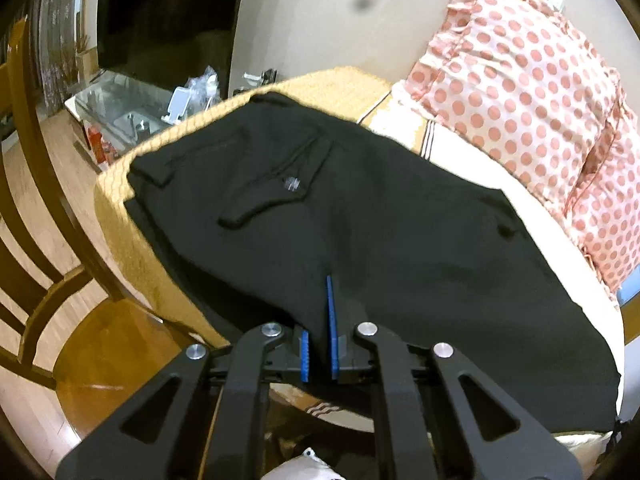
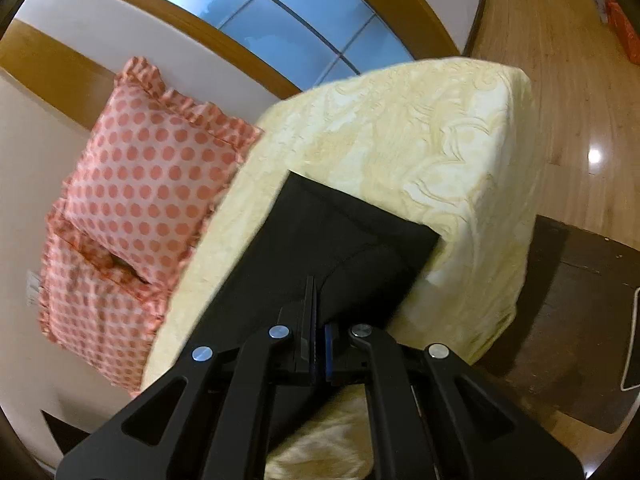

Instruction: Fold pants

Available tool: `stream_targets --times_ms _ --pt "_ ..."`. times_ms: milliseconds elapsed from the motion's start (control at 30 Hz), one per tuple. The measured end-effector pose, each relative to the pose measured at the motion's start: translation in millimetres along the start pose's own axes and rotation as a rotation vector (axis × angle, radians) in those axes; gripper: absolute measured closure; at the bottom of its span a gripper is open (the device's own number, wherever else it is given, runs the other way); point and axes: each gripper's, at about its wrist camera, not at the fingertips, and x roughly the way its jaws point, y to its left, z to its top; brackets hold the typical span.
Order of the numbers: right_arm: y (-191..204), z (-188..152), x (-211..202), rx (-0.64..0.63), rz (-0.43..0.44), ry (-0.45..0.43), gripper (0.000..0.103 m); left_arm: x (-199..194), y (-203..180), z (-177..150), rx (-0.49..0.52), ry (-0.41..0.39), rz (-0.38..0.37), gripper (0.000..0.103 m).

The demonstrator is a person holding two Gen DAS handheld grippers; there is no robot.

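Black pants [image 1: 340,208] lie spread on a cream bed [image 1: 460,148], back pocket with a button facing up and the waistband at the far left. My left gripper [image 1: 320,320] is shut on a fold of the pants near their near edge, cloth pinched between the blue pads. In the right wrist view the leg end of the pants [image 2: 340,236] lies on the cream bed cover [image 2: 420,128]. My right gripper [image 2: 316,312] is shut on the pants fabric at its near edge.
Two pink polka-dot pillows [image 1: 532,92] lean against the wall behind the bed; they also show in the right wrist view [image 2: 148,176]. A wooden chair [image 1: 52,264] stands left of the bed. A glass table [image 1: 124,108] with clutter stands beyond. A dark wooden surface [image 2: 576,304] lies right of the bed.
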Motion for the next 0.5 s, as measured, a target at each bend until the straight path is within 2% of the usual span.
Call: stream_targets --times_ms 67,167,200,233,267,300,367,433,500 --pt "-3.2 -1.4 1.7 -0.003 -0.016 0.001 0.100 3.7 4.9 -6.2 -0.015 0.008 -0.008 0.095" --pt "-2.3 0.4 -3.8 -0.036 -0.056 -0.007 0.096 -1.4 5.0 -11.1 0.006 -0.017 0.001 0.086" --pt "-1.9 1.6 -10.2 -0.049 -0.080 -0.041 0.084 -5.1 5.4 -13.4 0.011 -0.030 0.012 0.077" --pt "-2.2 3.3 -16.8 -0.059 -0.108 -0.083 0.066 -7.7 6.1 -14.0 0.011 -0.040 0.020 0.067" --pt "-2.6 4.9 -22.6 -0.068 -0.125 -0.124 0.055 -11.1 7.9 -14.8 0.006 -0.055 0.032 0.063" --pt "-3.1 7.8 -29.6 -0.080 -0.156 -0.180 0.037 -16.0 11.1 -15.6 -0.008 -0.078 0.045 0.059" --pt "-6.8 13.1 -34.4 -0.093 -0.170 -0.232 0.036 -25.0 16.2 -15.6 -0.037 -0.115 0.049 0.056" --pt "-12.5 19.0 -30.5 -0.087 -0.142 -0.231 0.036 -34.5 16.7 -14.8 -0.052 -0.155 0.049 0.052" --pt "-14.9 21.5 -23.7 -0.095 -0.134 -0.224 0.036 -42.6 7.1 -15.2 -0.027 -0.197 0.053 0.047"
